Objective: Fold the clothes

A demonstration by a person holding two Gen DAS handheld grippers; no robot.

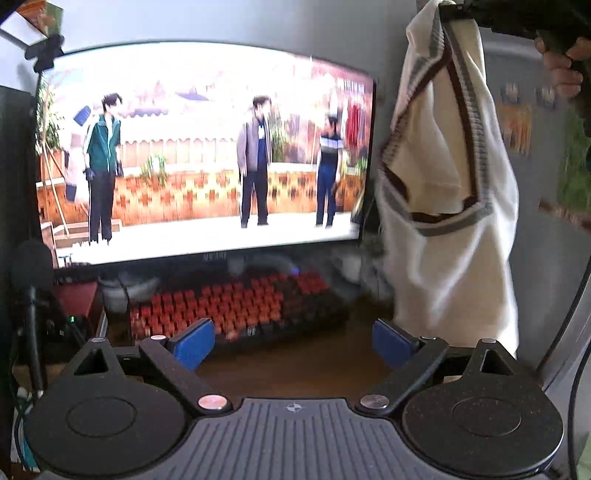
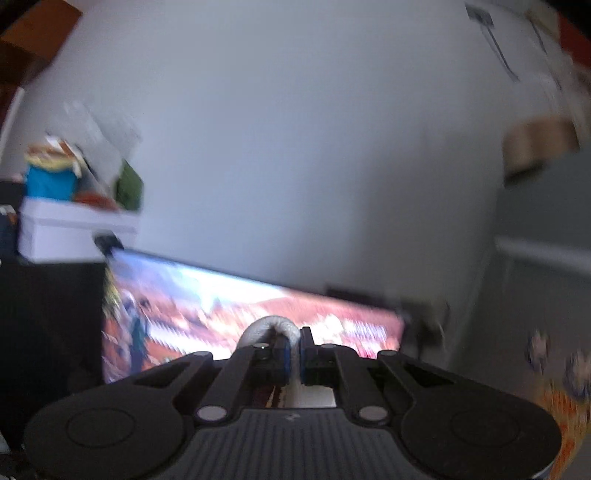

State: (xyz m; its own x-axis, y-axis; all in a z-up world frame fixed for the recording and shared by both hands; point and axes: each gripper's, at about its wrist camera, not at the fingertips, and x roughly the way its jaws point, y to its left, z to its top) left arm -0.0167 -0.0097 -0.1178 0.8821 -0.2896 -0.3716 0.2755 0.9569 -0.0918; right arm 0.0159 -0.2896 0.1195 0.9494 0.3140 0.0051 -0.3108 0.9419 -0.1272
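Note:
A cream knitted vest (image 1: 454,206) with grey and maroon trim hangs in the air at the right of the left wrist view. My right gripper (image 1: 448,9) holds it by its top edge, with a hand (image 1: 563,66) behind it. In the right wrist view my right gripper (image 2: 293,350) is shut on a bunched fold of the vest (image 2: 273,326). My left gripper (image 1: 293,341) is open and empty, low over the desk, left of the vest's hem.
A lit monitor (image 1: 203,147) stands at the back of a wooden desk (image 1: 295,369), with a red-and-black keyboard (image 1: 236,306) in front of it. A microphone (image 1: 31,266) stands at left. A fridge door with magnets (image 1: 546,147) is at right.

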